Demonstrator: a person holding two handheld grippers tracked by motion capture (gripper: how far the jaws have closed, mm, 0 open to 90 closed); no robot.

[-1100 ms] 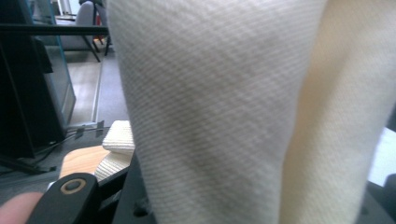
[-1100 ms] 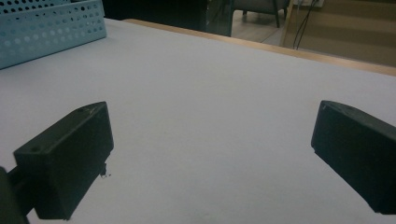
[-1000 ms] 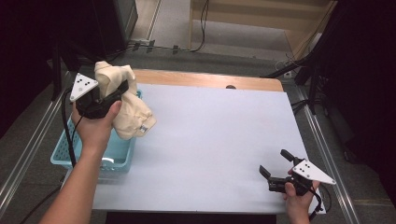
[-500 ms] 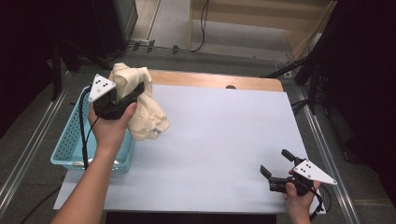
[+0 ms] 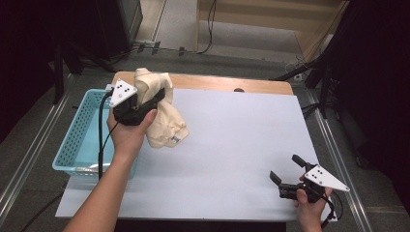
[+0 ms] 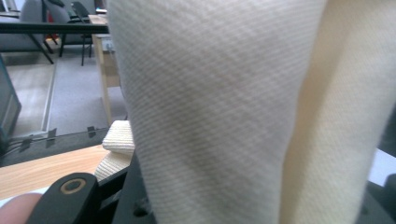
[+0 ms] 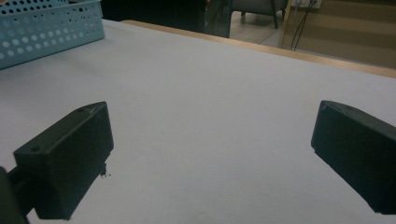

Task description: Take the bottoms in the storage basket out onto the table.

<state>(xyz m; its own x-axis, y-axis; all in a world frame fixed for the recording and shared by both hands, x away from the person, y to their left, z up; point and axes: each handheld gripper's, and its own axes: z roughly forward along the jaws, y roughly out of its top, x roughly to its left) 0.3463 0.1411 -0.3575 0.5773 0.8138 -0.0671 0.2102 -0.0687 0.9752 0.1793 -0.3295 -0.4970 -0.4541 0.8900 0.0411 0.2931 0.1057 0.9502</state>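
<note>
Cream cloth [image 5: 162, 113] hangs gripped in left gripper [image 5: 153, 99] fingers – right gripper [image 5: 285, 169] fingers spread, empty – no writing legible

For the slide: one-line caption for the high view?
Left gripper lifts a cream garment beside the blue basket; right gripper rests open.

The left gripper [image 5: 157, 96] is raised with jaws clamped; the right gripper [image 5: 284, 170] rests low, jaws spread wide.
</note>
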